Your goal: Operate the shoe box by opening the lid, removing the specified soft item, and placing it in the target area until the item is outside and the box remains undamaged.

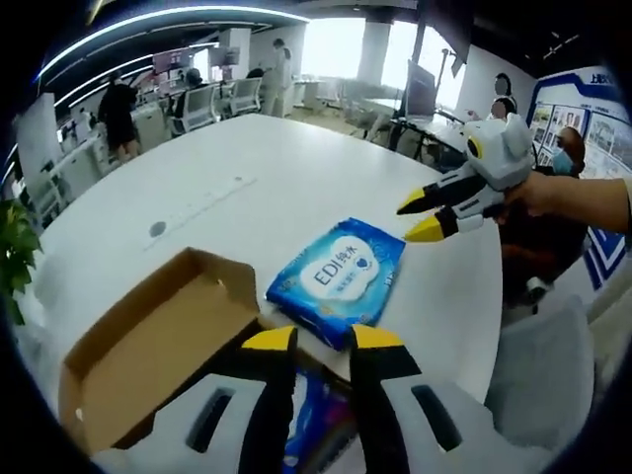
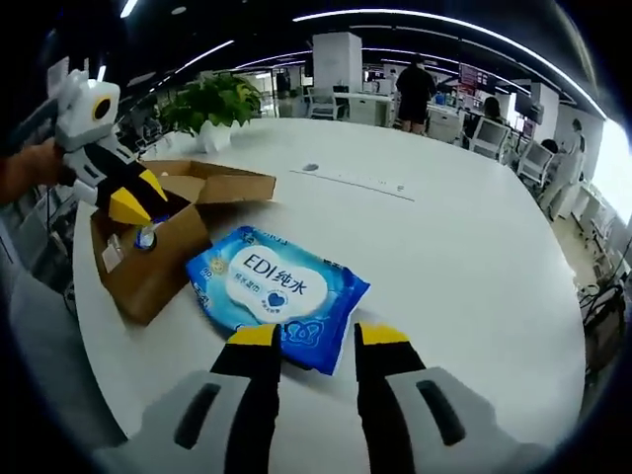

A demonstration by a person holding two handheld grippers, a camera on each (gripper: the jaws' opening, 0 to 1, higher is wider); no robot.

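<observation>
A flat blue plastic pack of wet wipes (image 2: 276, 293) with a white label lies on the round white table (image 2: 464, 247), outside and just beside the open brown cardboard shoe box (image 2: 163, 242). The right gripper (image 2: 318, 334), yellow-tipped jaws apart and empty, hovers at the pack's near edge. The left gripper (image 1: 323, 339), its jaws likewise parted and holding nothing, hangs over the box's open side. A potted green plant (image 2: 212, 104) stands at the table's far edge.
</observation>
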